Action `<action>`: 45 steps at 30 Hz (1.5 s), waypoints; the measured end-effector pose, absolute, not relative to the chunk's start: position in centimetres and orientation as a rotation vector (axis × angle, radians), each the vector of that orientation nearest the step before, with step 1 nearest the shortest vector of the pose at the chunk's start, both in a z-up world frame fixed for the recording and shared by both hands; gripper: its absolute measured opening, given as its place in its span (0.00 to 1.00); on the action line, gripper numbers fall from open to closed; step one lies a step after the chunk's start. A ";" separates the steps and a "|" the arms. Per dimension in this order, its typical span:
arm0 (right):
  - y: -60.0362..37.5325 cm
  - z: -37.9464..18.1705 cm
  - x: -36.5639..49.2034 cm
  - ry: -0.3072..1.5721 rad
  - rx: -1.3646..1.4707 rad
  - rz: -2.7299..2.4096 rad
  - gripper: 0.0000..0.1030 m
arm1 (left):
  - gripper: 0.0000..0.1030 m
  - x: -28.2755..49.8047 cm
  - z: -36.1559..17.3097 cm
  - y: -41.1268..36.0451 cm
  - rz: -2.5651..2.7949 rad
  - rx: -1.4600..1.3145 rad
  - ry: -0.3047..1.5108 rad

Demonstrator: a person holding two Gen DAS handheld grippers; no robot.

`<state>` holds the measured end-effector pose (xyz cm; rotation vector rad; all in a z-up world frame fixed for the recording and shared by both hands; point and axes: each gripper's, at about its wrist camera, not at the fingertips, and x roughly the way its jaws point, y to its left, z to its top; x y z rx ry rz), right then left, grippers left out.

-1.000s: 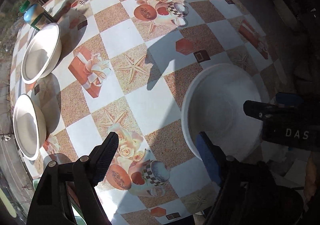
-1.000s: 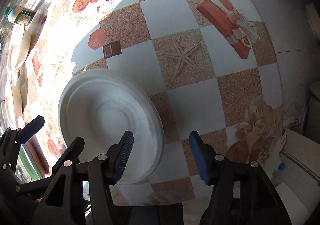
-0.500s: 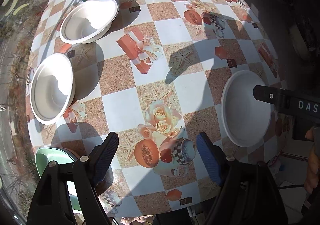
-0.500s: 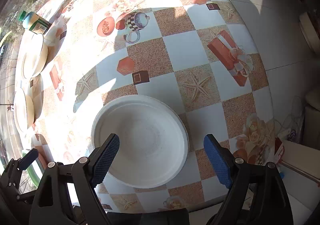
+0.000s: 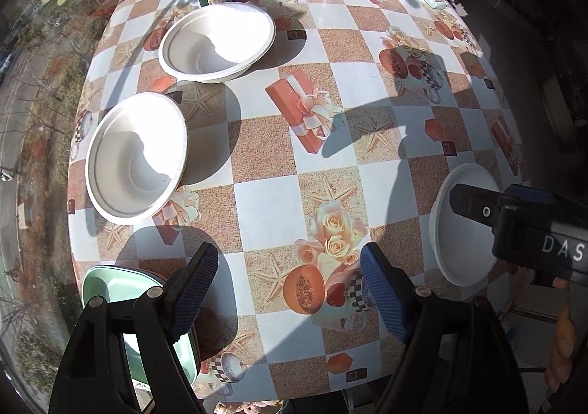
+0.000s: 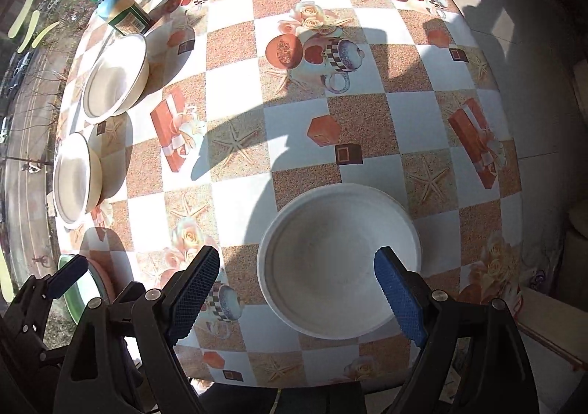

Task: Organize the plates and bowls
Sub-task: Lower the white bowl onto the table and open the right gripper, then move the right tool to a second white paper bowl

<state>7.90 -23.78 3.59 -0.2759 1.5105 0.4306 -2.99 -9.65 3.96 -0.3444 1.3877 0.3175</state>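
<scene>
On the checkered table (image 6: 294, 127), a white plate (image 6: 330, 267) lies near the front edge, beneath the right gripper (image 6: 297, 292), whose jaws stand wide, empty, the right pad over its rim. Two white bowls (image 5: 136, 156) sit along the left side, well apart from it. Left gripper (image 5: 290, 289): jaws wide, empty, above bare tablecloth.
</scene>
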 end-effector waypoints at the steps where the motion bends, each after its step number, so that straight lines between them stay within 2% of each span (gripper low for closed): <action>1: -23.4 3.6 7.8 1.510 -0.277 0.438 0.85 | 0.80 -3.0 4.0 -9.2 0.328 -0.348 1.386; 18: -14.6 3.0 5.9 1.542 -0.332 0.590 0.85 | 0.80 -5.0 3.6 2.3 0.622 -0.470 1.344; 27: -8.3 1.5 5.6 1.566 -0.363 0.666 0.85 | 0.80 -7.4 1.4 9.2 0.806 -0.612 1.344; 44: 0.7 -4.3 5.5 1.631 -0.356 0.710 0.84 | 0.80 -5.9 -4.5 12.6 0.774 -0.610 1.450; 45: 1.0 -4.5 5.5 1.632 -0.357 0.709 0.83 | 0.74 -5.9 -4.7 12.6 0.761 -0.625 1.451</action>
